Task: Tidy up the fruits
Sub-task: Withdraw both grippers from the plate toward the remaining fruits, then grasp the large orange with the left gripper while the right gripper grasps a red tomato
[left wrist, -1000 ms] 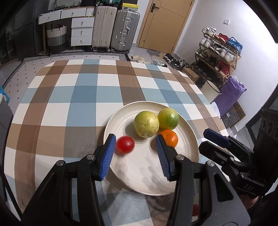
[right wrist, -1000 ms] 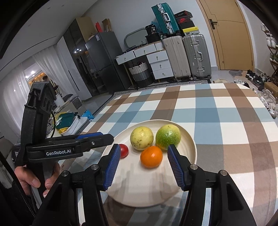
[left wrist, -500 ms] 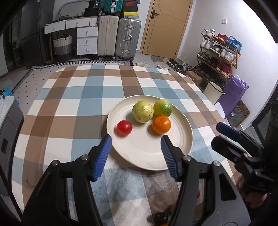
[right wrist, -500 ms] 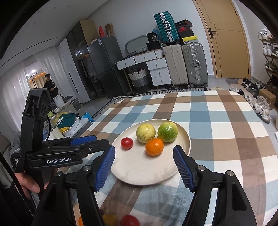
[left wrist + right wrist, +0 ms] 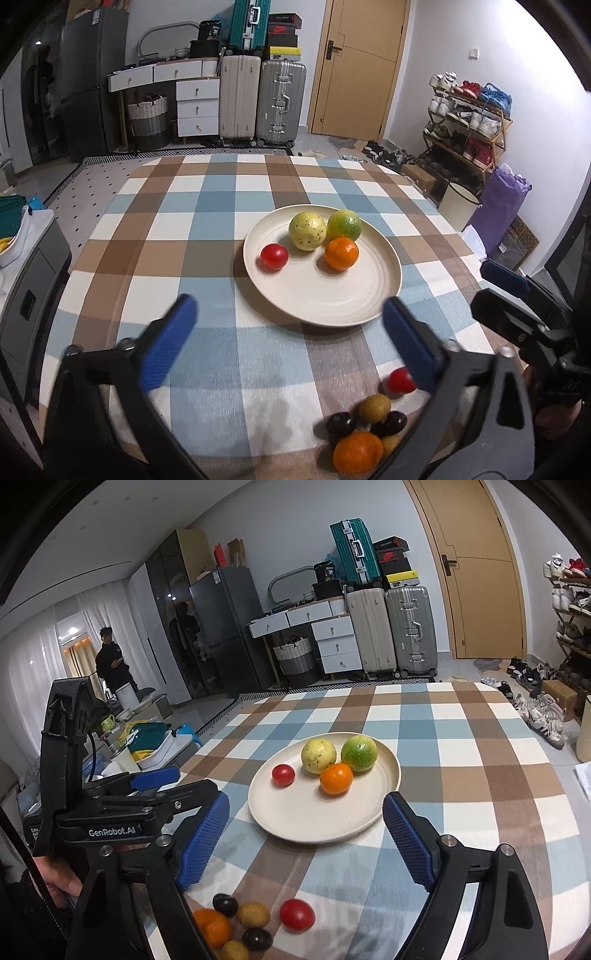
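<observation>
A cream plate (image 5: 325,295) (image 5: 295,819) on the checked tablecloth holds a red tomato (image 5: 274,257) (image 5: 283,775), a yellow fruit (image 5: 307,231) (image 5: 318,756), a green citrus (image 5: 344,225) (image 5: 359,753) and an orange (image 5: 341,253) (image 5: 335,778). Loose fruit lies near the table's front edge: a red tomato (image 5: 399,381) (image 5: 297,915), an orange (image 5: 357,452) (image 5: 212,926), several dark and tan fruits (image 5: 375,408) (image 5: 253,914). My left gripper (image 5: 288,332) (image 5: 155,779) is open and empty, in front of the plate. My right gripper (image 5: 303,845) (image 5: 506,277) is open and empty, above the loose fruit.
The round table's edge (image 5: 74,266) drops to the floor on the left. Suitcases (image 5: 280,99), drawers and a shoe rack (image 5: 469,122) stand far behind. A person (image 5: 110,661) stands far left in the right wrist view.
Both grippers have pulled back and up from the plate toward the table's front edge. The loose fruit pile has come into view. The left gripper's fingers have spread wider.
</observation>
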Motion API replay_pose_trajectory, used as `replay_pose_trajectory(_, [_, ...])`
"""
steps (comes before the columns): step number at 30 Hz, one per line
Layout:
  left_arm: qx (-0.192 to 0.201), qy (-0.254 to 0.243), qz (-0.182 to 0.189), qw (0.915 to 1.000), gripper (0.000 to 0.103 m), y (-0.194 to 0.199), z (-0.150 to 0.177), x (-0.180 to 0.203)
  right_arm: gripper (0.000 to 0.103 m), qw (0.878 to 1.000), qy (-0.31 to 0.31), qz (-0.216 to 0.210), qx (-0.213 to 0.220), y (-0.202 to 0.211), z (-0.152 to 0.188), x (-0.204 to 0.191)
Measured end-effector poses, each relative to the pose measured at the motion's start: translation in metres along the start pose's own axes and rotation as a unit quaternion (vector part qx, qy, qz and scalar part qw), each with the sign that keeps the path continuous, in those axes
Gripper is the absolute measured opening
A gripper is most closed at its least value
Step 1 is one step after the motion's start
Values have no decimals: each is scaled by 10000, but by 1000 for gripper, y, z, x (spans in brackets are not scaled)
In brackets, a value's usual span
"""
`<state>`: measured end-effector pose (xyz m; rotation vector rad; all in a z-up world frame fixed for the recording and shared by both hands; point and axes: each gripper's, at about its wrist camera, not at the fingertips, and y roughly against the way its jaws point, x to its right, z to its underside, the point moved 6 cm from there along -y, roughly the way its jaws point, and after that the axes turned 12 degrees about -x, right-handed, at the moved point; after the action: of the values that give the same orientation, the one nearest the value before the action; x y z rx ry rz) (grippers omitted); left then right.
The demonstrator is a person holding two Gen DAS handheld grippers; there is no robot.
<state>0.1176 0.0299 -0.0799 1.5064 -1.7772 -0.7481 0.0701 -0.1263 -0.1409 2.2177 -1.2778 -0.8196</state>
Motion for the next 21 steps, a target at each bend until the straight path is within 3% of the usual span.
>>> replay_pose_trajectory(7, [-57, 46, 11, 10000, 102, 8, 22, -3, 94, 10000, -20, 22, 55, 14, 14, -3])
replay_pose_trajectory(21, [-561, 7, 245, 9981, 102, -1, 66, 6, 95, 10000, -25, 46, -85, 22, 37, -10])
